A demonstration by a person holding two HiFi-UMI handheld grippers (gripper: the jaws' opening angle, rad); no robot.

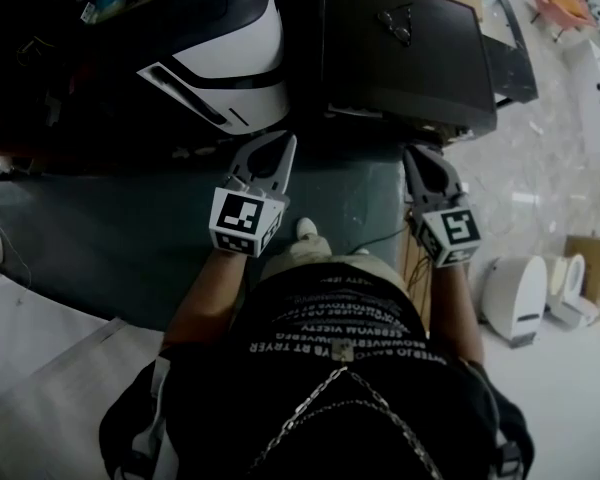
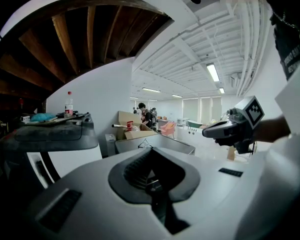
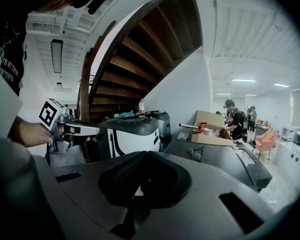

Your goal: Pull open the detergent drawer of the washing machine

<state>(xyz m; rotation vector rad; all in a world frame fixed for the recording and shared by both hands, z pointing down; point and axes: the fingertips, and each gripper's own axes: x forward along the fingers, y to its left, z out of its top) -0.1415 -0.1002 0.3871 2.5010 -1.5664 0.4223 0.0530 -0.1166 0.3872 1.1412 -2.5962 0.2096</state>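
Note:
A white machine [image 1: 225, 63] with a black band and a dark lid stands ahead on the left; it also shows in the right gripper view [image 3: 135, 134]. No detergent drawer can be made out on it. Beside it is a dark grey flat-topped cabinet [image 1: 400, 53]. My left gripper [image 1: 283, 143] is held out in the air short of the white machine, jaws shut and empty. My right gripper [image 1: 420, 156] points at the cabinet's near edge, its tips together with nothing held. Each gripper sees the other: the right gripper [image 2: 210, 130] and the left gripper [image 3: 96, 130].
A wooden stair underside [image 3: 140, 59] curves overhead. A bottle [image 2: 68, 104] stands on the white machine's lid. An open cardboard box [image 3: 210, 129] sits beyond the cabinet, with people [image 3: 235, 119] further back. White bins [image 1: 515, 293] stand on the pale floor at right.

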